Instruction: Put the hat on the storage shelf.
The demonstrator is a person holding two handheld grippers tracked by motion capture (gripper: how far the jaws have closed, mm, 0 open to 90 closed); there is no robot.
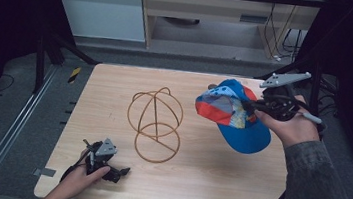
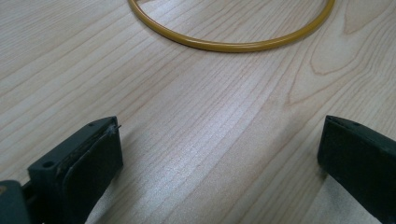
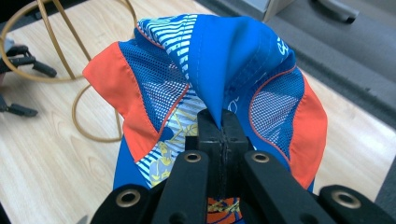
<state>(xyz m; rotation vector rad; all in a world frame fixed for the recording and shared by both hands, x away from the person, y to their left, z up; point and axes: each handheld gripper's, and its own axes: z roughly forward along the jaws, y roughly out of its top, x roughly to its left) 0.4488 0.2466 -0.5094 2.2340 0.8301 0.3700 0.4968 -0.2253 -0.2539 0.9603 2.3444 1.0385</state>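
We see a pale wooden table (image 1: 205, 183) with rounded corners and a plain grain running across it. On it, a little left of the middle, stands a frame (image 1: 154, 124) of thin golden-brown wire: a flat ring lies on the wood and rounded hoops rise from it. Near the front left corner the left gripper (image 1: 118, 172) lies low against the top; whether it touches the wood we cannot tell. In the left gripper view its two black jaws stand wide apart over bare wood, with the ring (image 2: 233, 44) curving beyond them.
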